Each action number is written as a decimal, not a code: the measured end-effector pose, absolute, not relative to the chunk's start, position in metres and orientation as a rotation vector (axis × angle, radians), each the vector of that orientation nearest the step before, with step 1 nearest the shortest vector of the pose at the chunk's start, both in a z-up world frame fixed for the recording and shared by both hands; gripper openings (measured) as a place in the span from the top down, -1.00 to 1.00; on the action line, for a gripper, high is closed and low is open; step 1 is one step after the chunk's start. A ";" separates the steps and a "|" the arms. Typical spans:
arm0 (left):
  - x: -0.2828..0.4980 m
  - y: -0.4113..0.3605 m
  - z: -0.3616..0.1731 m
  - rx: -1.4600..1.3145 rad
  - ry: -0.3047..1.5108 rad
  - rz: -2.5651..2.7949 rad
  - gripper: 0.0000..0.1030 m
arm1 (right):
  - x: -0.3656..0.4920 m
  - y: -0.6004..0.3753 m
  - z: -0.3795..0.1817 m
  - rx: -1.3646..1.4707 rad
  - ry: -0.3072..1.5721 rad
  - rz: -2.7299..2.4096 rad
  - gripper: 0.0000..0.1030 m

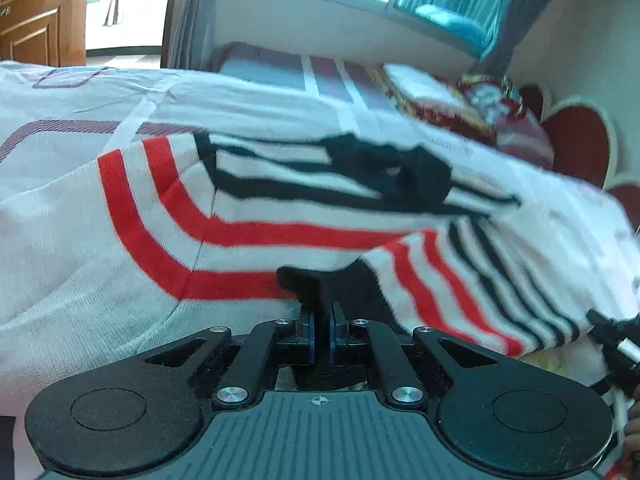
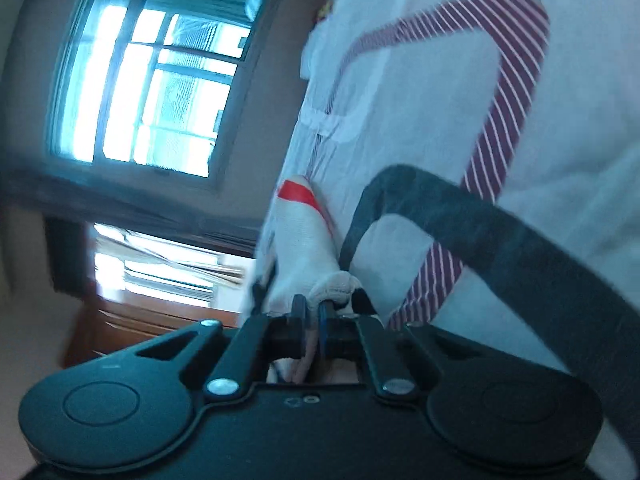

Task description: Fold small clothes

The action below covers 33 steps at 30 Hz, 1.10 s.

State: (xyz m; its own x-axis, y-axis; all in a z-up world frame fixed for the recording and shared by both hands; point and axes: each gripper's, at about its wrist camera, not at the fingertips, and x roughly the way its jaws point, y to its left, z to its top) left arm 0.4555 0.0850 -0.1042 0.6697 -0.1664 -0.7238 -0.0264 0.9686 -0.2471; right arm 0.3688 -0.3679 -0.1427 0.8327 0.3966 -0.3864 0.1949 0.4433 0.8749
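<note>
Right now both grippers are pinching the same striped top and carrying it over the bed, so the step in hand looks like bringing one edge across to make a fold. Nearest in the left view, the left gripper [image 1: 321, 322] has its jaws drawn together on a dark edge of the top [image 1: 248, 216], probably a hem or cuff; the white cloth with red and black stripes spreads away from it and sags to the right. In the right view, the right gripper [image 2: 313, 312] is clamped on a bunched white edge of the same top [image 2: 300, 240], which stands up from its jaws with a red stripe at its far end, and a dark strap [image 2: 460, 208] loops across just beside it. To do this well, I would keep both grips firm and level, hold the cloth taut between them so the stripes run straight, and lower it flat before letting go; the strap might snag. Beyond lies the bed [image 1: 80, 100], with colourful packets [image 1: 480, 100] at its far right, and a window [image 2: 148, 92] behind.
</note>
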 end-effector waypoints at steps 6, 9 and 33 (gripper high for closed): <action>0.453 0.080 -0.101 -0.207 0.823 -0.063 0.75 | 0.370 -0.356 -0.137 0.990 0.634 0.109 0.86; 0.435 0.092 -0.093 -0.171 0.776 0.014 0.12 | 0.362 -0.362 -0.122 0.940 0.652 0.140 0.54; 0.468 0.015 -0.094 0.107 0.710 -0.216 0.12 | 0.498 -0.287 -0.095 0.071 0.710 0.442 1.00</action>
